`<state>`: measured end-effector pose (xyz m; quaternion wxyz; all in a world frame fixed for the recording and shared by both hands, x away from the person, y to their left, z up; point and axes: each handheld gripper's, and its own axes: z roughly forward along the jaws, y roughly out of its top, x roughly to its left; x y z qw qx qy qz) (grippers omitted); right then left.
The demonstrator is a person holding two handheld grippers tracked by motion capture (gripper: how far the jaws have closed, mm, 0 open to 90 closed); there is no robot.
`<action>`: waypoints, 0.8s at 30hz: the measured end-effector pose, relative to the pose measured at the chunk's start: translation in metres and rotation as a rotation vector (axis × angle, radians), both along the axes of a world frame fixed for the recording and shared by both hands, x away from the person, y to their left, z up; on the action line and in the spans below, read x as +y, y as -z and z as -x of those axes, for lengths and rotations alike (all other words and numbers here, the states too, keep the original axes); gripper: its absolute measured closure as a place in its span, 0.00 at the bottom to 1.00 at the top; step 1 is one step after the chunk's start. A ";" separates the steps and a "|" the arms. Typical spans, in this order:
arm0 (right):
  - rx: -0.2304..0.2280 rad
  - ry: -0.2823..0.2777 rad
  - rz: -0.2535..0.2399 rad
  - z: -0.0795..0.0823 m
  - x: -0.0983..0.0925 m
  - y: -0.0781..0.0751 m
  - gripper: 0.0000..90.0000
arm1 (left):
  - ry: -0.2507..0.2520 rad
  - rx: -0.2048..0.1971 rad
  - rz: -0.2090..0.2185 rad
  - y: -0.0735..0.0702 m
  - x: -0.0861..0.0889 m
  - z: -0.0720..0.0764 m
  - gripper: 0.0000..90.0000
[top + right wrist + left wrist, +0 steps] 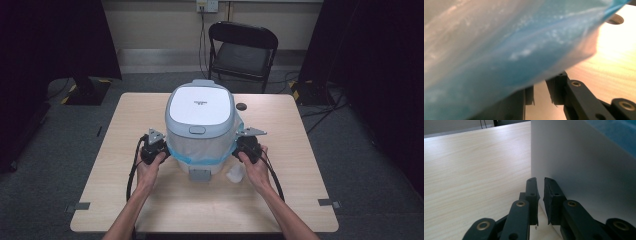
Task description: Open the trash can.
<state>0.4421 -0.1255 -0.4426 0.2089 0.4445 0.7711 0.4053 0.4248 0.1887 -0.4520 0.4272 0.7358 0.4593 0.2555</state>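
A white pedal bin (200, 115) with its lid down stands mid-table, and a clear bag with a blue edge (202, 159) is folded over its outside. My left gripper (164, 150) is at the bin's left side. In the left gripper view its jaws (541, 183) are shut with nothing between them, close beside the white bin wall (586, 170). My right gripper (239, 146) is at the bin's right side. The blue film (499, 62) hangs over its shut jaws (540, 90) and hides their tips. I cannot tell whether they pinch the film.
The bin's grey pedal (200, 175) faces the table's near edge. A small crumpled clear scrap (234, 175) lies to the right of the pedal. A round cable hole (242, 106) is in the wooden table (125, 190) behind the bin. A black folding chair (242, 50) stands beyond the table.
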 end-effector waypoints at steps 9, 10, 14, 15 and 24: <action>0.011 -0.036 -0.025 0.025 -0.005 0.001 0.85 | 0.007 -0.001 0.016 0.001 0.001 0.034 0.91; 0.014 -0.040 -0.028 0.028 -0.006 0.001 0.85 | 0.008 0.000 0.018 0.001 0.001 0.037 0.91; 0.015 -0.055 -0.033 0.037 -0.008 0.001 0.85 | 0.017 0.005 0.029 0.002 0.001 0.049 0.91; 0.012 -0.060 -0.028 0.040 -0.008 0.001 0.84 | 0.016 0.007 0.026 0.001 0.002 0.052 0.91; 0.029 -0.079 -0.025 0.053 -0.005 -0.001 0.85 | -0.008 0.000 0.028 0.002 0.006 0.061 0.88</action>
